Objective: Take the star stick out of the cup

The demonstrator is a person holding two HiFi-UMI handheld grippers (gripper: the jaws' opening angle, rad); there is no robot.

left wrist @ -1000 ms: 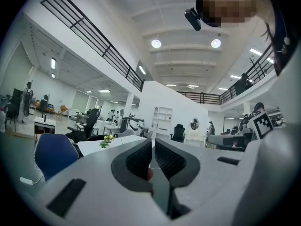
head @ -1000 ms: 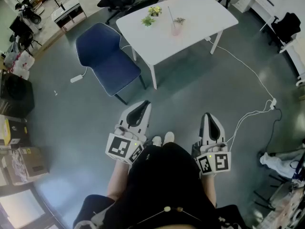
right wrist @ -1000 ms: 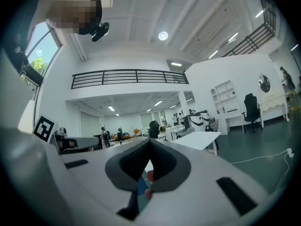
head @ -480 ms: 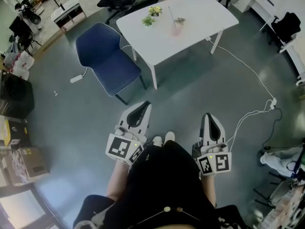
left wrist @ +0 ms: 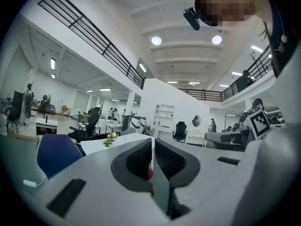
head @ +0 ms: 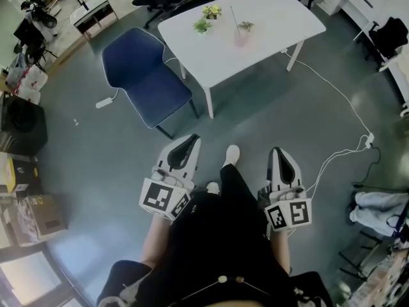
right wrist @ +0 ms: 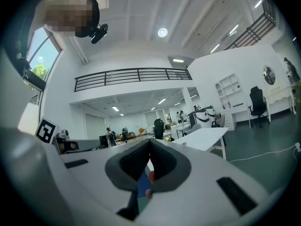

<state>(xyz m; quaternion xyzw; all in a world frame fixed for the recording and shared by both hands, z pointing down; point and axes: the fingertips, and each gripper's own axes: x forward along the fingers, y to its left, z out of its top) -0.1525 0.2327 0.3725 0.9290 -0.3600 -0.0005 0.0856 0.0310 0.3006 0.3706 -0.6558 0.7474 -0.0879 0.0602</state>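
Left claw [head: 189, 141] and right claw [head: 279, 153] both closed, empty, low beside legs. Cup [head: 241, 38] with star stick [head: 234, 18] far ahead on worktop [head: 281, 18]. Risk: arriving unopened, toppling cup; thin stick slipping.

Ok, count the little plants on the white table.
3 plants: one near the table's left edge, one just beyond it, one right behind the pink cup. None seems hidden.

Pink cup [head: 241, 39] with a stick [head: 234, 19] stands on the white table [head: 281, 18], well apart from left claw [head: 193, 139] and right claw [head: 278, 152]
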